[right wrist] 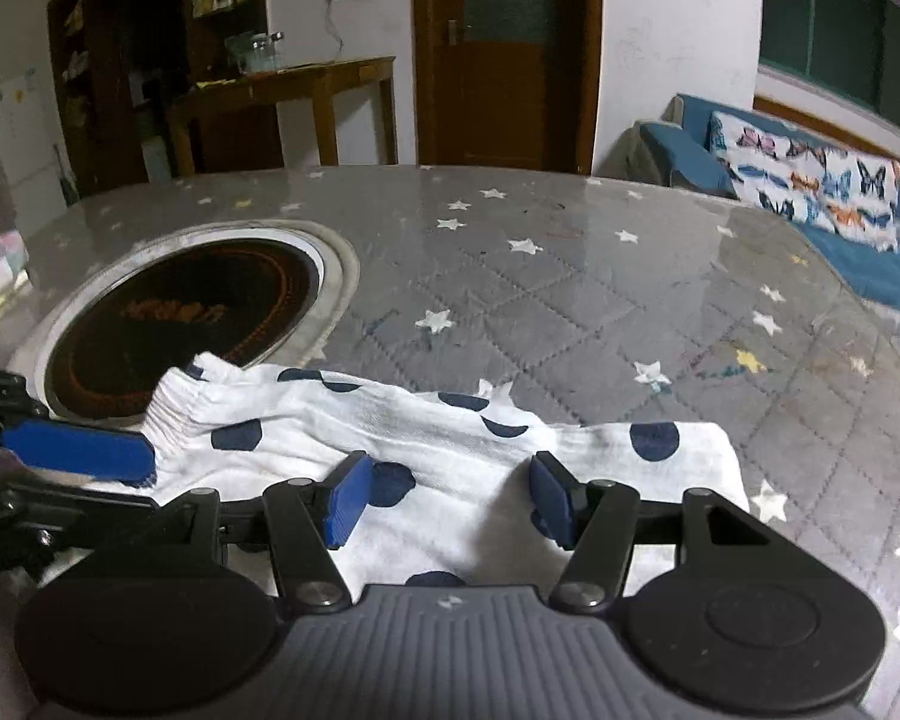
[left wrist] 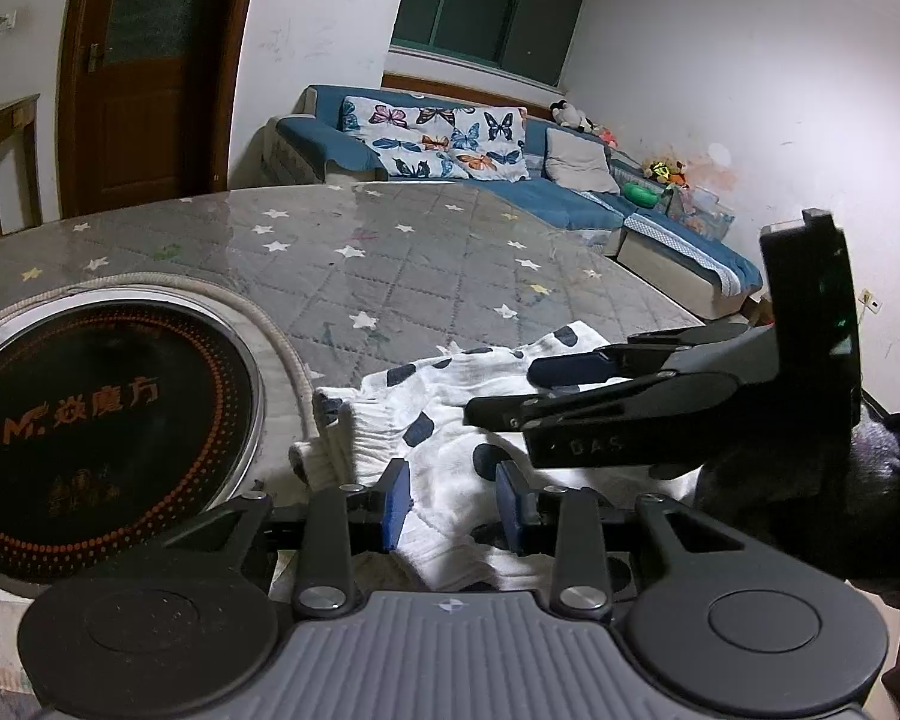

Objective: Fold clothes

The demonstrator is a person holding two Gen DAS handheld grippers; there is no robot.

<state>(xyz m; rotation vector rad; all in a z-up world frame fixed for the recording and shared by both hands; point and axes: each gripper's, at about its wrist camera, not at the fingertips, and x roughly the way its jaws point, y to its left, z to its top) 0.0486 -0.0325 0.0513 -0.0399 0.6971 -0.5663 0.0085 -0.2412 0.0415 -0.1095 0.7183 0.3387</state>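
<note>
Polka-dot shorts (right wrist: pixel 426 456) — white with navy spots, the elastic waistband overlapping the rim of the round hotplate (right wrist: pixel 186 324) set into the star-quilted tabletop (right wrist: pixel 570 300) — are seen bunched and only partly folded, so the final folds and smoothing are judged still to be done. The left gripper (left wrist: pixel 453 504) is held with jaws apart over the cloth, nothing pinched, and the right gripper (right wrist: pixel 444 498) likewise stands open above the fabric. No container is shown — only the hotplate recess, which holds nothing.
</note>
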